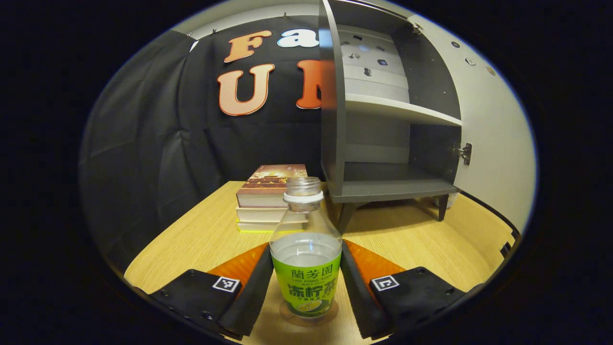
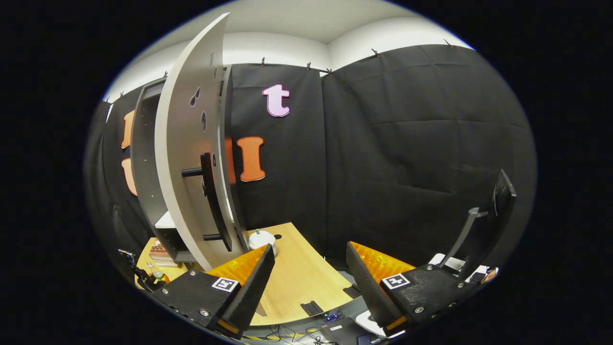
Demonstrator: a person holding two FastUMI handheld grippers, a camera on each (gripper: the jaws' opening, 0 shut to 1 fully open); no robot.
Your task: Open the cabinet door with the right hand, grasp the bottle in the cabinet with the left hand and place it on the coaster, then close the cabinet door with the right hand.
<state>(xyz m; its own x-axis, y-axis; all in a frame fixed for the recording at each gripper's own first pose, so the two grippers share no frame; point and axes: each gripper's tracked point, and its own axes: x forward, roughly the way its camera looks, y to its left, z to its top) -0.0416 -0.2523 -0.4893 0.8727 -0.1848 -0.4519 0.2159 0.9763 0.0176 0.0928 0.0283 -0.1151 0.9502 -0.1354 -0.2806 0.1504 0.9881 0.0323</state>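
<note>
Green-labelled bottle [image 1: 306, 249] stands upright between the parted left gripper [image 1: 306, 282] fingers

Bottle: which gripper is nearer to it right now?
Left. The left gripper has the bottle between its fingers, on the coaster. The right gripper is open near the cabinet door, bottle far off.

Bottle [image 1: 305, 258]: clear, green label, white neck ring. Surface [image 1: 191, 239]: pale wood grain. Cabinet [image 1: 383, 187]: dark grey interior, white door [image 2: 184, 158], black handle [image 2: 210, 201]. Gripper fingers [image 2: 249, 287]: black, orange backing.
</note>
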